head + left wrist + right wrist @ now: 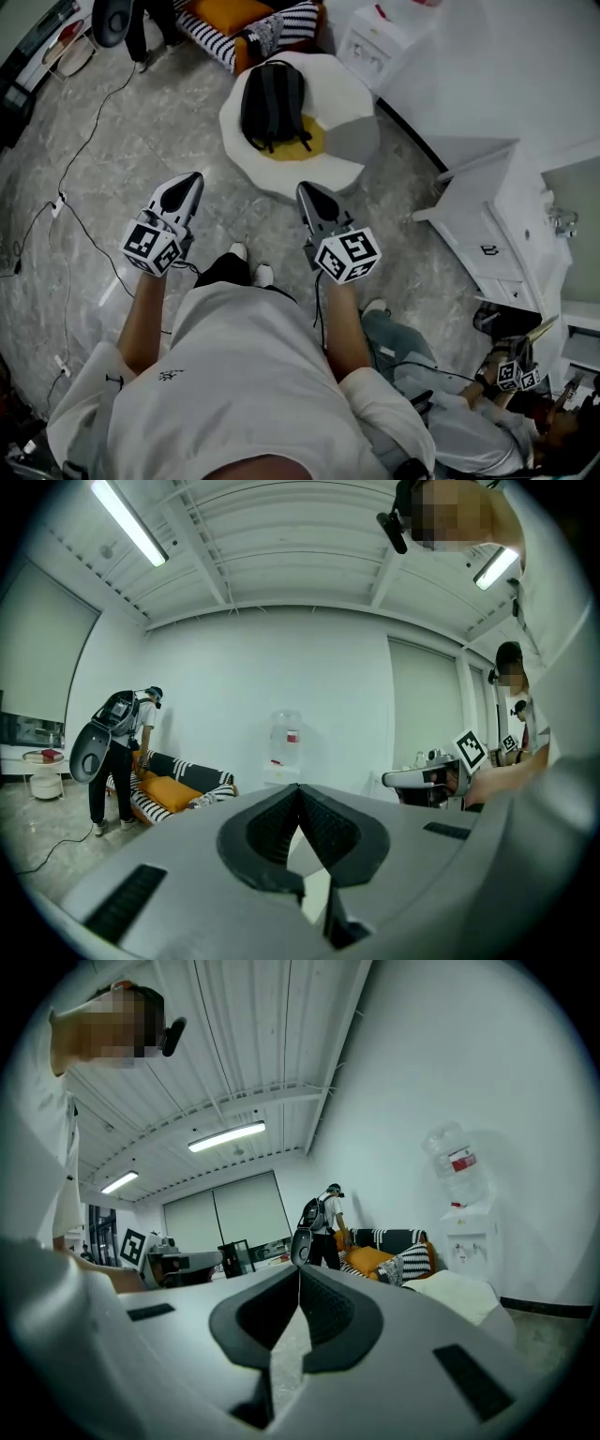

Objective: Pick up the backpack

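Note:
A black backpack [272, 103] lies flat on a white egg-shaped floor seat [347, 94] with a yellow centre, ahead of me in the head view. My left gripper [192, 180] and right gripper [306, 191] are held side by side in front of my body, pointing toward the seat and well short of it. Both are shut with nothing between the jaws. In the left gripper view the shut left gripper [299, 787] faces a far wall. The right gripper [299, 1269] is likewise shut, and the white seat [464, 1290] shows low on the right. The backpack is hidden in both gripper views.
A striped sofa [246, 26] with an orange cushion and a water dispenser [377, 42] stand behind the seat. A white cabinet [487, 234] is at the right. Cables [84, 225] run over the floor on the left. A person [117, 752] stands by the sofa; another person [459, 412] sits low right.

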Motion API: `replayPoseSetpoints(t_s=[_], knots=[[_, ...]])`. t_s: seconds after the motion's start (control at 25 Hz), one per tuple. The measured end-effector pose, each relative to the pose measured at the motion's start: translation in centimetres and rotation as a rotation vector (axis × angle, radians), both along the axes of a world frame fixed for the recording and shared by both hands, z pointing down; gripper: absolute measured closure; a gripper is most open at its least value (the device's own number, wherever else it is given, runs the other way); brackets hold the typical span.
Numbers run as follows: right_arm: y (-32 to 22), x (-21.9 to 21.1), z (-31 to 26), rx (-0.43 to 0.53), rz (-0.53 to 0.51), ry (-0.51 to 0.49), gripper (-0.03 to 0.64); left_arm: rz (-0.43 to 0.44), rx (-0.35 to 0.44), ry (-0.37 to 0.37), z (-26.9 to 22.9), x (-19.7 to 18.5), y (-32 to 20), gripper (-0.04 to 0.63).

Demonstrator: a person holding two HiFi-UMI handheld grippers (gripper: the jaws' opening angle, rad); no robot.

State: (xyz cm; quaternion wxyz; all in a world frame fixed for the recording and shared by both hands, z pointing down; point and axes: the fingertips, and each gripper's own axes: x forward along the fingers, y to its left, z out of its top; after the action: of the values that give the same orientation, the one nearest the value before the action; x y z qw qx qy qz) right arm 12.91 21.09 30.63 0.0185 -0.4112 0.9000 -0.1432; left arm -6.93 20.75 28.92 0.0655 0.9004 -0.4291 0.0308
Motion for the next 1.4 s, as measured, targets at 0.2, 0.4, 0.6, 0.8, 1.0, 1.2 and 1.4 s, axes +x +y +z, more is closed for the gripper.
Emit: replayPoseSetpoints(t_s=[0.2,0.4,0.6,0.8,1.0,1.2,1.4], knots=[[-1.2,-0.1,-0.4,0.012,-0.003,-0.004,0.609,0.015,0.004,-0.003,0.0,0.7,-1.6,0.594],[-3.7,0.6,-0.1,0.014,0.024,-0.003,0.609,0.040,0.013,-0.004,0.1,1.4,-4.5,0.594],[-7.5,0.3,0.6,-0.001,0.046,0.002,0.609,0.052,-0.003,-0.008,0.9,0.6,-8.4,0.594],[-11.9,-0.8,1.0,-0.017,0.053,0.004,0.609,0.070,-0.029,-0.009,1.7,-0.2,-13.1,0.594],[-16.6,-1.8,1.5,-0.038,0.088,0.002,0.609,0.112,-0.055,-0.008,2.4,-0.8,-18.5,0.594],[-21.2,-2.8,2.3,-0.060,0.118,0.008,0.609,0.149,-0.067,0.002,3.0,-1.4,-24.0,0.594],[-25.5,-3.5,2.7,-0.077,0.162,0.010,0.609,0.195,-0.103,0.013,4.5,-1.8,-28.5,0.594]])
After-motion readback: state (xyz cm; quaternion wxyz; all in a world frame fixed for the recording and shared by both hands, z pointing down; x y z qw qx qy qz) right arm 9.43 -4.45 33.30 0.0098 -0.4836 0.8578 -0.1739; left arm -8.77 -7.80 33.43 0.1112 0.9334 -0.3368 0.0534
